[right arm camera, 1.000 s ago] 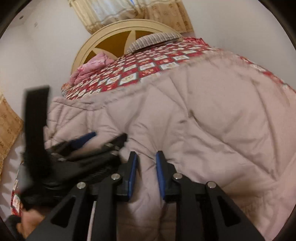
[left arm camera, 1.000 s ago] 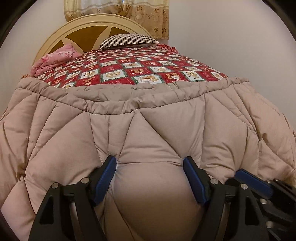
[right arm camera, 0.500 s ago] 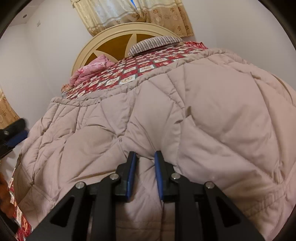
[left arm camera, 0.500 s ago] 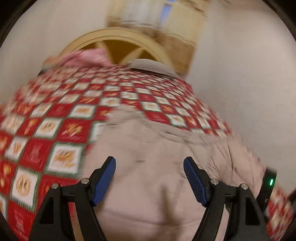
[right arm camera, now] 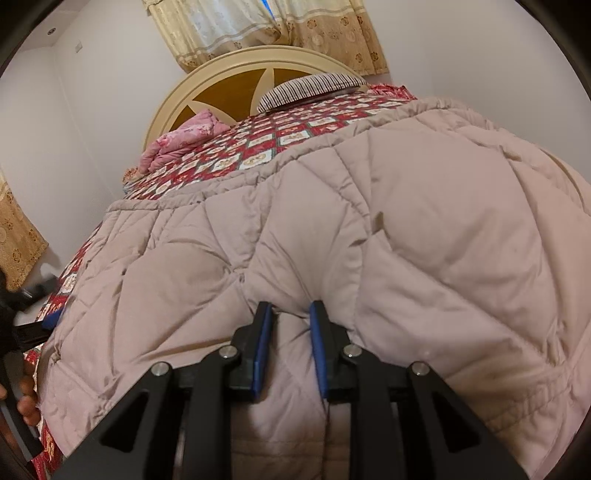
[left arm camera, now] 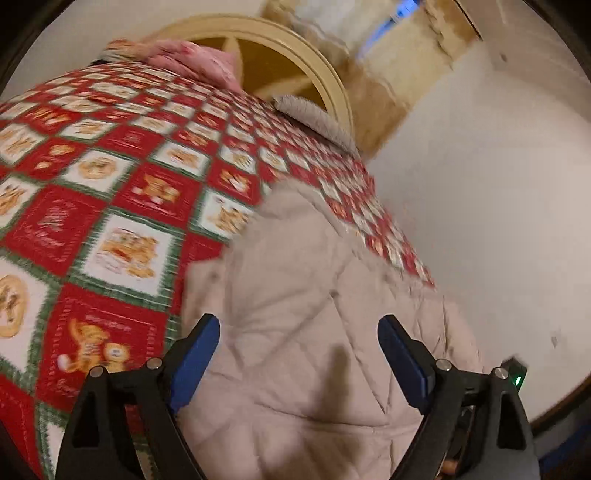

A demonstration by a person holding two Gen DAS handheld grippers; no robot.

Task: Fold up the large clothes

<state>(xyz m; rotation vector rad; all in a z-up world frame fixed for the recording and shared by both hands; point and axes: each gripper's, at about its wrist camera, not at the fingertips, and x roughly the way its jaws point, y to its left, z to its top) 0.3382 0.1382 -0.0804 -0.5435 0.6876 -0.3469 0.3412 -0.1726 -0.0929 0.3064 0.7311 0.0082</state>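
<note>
The bed (right arm camera: pixel 207 162) carries a red patchwork bedspread (right arm camera: pixel 295 136) and an arched cream headboard (right arm camera: pixel 236 74). Patterned beige curtains (right arm camera: pixel 295 29) hang behind it. The walls (right arm camera: pixel 92 110) are plain white.

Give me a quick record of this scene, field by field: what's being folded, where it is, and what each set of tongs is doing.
garment: beige quilted coat, spread on the bed
surface: red patchwork bedspread
left tongs: jaws opening wide over the coat's left part, pads not pressing on it
right tongs: shut on a pinched fold of the coat
headboard: cream arch behind the bed
pillow: striped, by the headboard
pink blanket: bunched left of the pillow
</note>
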